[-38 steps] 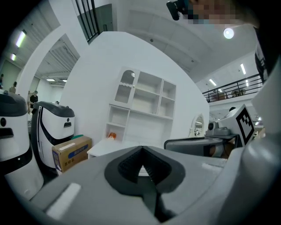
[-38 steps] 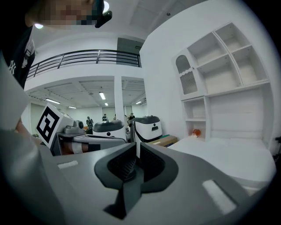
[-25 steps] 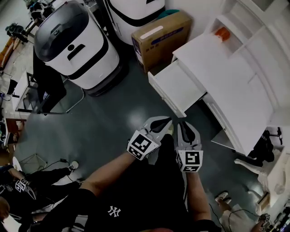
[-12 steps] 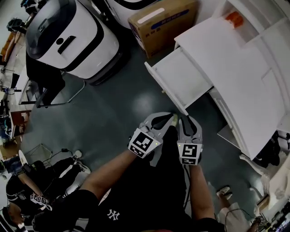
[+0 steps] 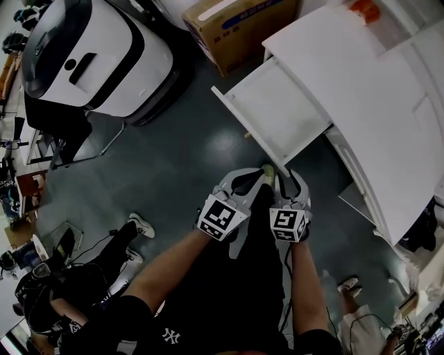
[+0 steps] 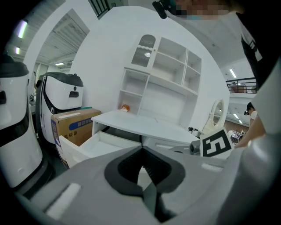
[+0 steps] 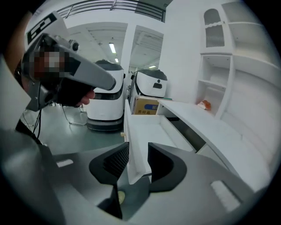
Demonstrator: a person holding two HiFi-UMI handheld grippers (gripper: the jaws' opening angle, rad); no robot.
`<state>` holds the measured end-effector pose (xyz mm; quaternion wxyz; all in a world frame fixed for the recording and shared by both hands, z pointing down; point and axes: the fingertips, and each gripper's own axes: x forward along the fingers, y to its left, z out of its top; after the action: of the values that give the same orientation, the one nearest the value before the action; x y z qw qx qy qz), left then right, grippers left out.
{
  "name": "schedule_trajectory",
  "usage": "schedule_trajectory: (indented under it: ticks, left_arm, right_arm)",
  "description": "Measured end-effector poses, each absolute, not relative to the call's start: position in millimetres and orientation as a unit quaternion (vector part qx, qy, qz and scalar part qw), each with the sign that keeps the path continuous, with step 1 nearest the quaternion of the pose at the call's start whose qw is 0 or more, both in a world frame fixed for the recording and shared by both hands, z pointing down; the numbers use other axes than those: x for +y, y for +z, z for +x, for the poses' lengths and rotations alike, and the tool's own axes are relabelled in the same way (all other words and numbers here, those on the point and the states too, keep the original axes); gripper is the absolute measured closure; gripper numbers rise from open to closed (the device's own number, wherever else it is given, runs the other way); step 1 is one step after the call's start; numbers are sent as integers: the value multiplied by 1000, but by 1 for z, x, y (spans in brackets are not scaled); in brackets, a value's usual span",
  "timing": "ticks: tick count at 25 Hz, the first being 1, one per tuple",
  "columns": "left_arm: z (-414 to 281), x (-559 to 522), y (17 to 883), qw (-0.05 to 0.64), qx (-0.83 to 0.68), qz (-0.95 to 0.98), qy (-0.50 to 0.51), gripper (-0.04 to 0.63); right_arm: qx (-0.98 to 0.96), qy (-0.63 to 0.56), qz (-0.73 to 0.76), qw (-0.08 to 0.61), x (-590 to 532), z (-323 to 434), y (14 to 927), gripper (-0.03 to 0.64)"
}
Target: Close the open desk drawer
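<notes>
The white desk (image 5: 361, 90) fills the upper right of the head view, its drawer (image 5: 284, 114) pulled out toward the left. The drawer front (image 5: 246, 128) runs diagonally and carries a small knob (image 5: 246, 136). My right gripper (image 5: 284, 177) is open at the front's near end. In the right gripper view, that gripper (image 7: 138, 151) has the drawer front (image 7: 131, 140) standing between its jaws. My left gripper (image 5: 267, 173) sits just to the left, shut and empty. In the left gripper view, that gripper (image 6: 142, 150) points toward the drawer (image 6: 103, 143).
Two large white machines (image 5: 83, 55) stand at the upper left. A cardboard box (image 5: 236, 28) sits beside the desk. A small orange object (image 5: 364, 8) lies on the desk's shelf. Another person's shoes (image 5: 139, 225) are on the grey floor at the left.
Both grippers have come forward to the drawer front's near end, which now sits between the right gripper's jaws. The left gripper stays shut. Someone's shoes have appeared at the left.
</notes>
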<state>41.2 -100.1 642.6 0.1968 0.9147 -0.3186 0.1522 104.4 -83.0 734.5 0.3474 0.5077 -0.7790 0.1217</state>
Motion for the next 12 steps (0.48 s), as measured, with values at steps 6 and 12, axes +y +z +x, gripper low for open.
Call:
schedule_trajectory:
  ticks: [6, 12]
  left_arm:
    - [51, -115, 663, 201, -311, 915, 159, 595]
    - [58, -121, 673, 207, -304, 915, 168, 594]
  right_arm:
    - [-770, 111, 496, 385, -93, 112, 769, 451]
    - [-762, 116, 503, 392, -98, 118, 772, 416]
